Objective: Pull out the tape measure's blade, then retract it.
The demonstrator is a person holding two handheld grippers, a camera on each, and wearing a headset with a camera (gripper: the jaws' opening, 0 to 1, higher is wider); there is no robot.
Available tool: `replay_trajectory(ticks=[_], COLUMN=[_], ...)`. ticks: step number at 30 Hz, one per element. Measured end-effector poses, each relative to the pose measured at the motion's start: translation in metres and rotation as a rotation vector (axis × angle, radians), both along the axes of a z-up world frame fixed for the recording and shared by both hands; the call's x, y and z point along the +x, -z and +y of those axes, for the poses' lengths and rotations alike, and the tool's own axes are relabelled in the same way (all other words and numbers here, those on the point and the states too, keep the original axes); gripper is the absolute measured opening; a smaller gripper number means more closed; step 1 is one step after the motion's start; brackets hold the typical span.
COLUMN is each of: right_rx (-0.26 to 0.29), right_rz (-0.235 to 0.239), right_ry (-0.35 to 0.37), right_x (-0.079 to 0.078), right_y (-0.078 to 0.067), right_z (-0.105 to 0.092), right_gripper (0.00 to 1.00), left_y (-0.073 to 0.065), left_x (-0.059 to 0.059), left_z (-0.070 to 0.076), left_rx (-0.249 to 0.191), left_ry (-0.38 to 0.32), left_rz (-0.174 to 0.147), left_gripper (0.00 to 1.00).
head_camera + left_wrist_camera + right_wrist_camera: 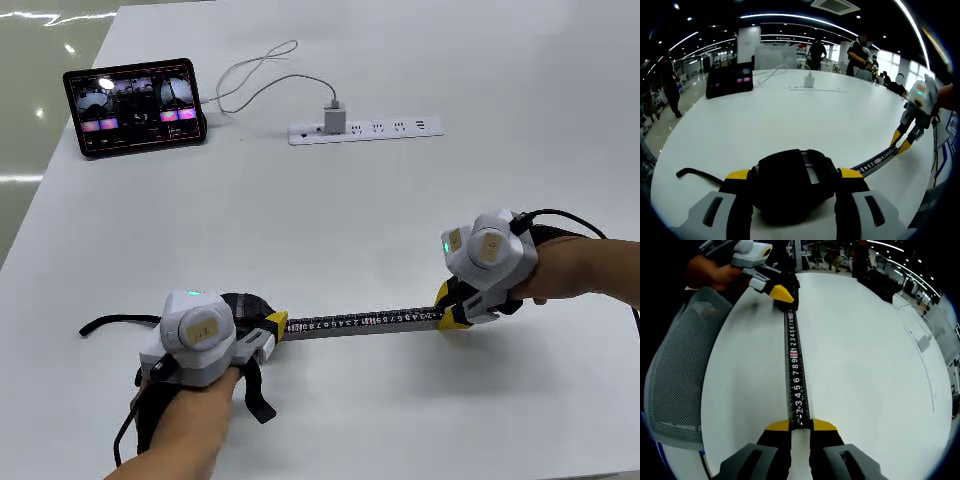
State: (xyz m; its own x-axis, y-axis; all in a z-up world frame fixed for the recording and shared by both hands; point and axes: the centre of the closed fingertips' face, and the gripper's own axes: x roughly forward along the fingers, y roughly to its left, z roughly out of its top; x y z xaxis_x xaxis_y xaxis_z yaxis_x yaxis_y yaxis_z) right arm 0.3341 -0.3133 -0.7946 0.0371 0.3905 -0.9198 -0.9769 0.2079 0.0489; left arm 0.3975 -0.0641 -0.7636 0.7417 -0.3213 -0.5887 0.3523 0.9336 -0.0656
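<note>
left gripper [268,330] fingers closed tight round the tape measure case [792,187] on the table [330,210], right gripper [801,426] fingers pinching the blade [360,322] tip, so we judge pull-out partly done, retract not yet done.

We log the right gripper [800,426] with its yellow-tipped jaws pinched on the end of the tape blade [793,365]. The blade lies along the white table [870,370] to the tape measure case [793,289], gripped by the left gripper [779,291]. A mesh chair back [680,375] stands beside the table.
</note>
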Motion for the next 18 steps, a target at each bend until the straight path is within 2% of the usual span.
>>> replay_trajectory(ticks=[12, 18], right_rx=[-0.016, -0.027], right_rz=[-0.009, -0.002], right_ry=[-0.046, -0.029], right_x=[-0.0002, -0.0001], right_y=[0.0002, 0.0003], right_z=[0.0035, 0.0053], right_gripper=[0.09, 0.09], left_y=[0.0004, 0.0009], left_x=[0.0001, 0.0005], left_z=[-0.0005, -0.0010], left_rx=[0.000, -0.001], left_ry=[0.002, 0.002], left_rz=[0.000, 0.001], left_gripper=[0.62, 0.62])
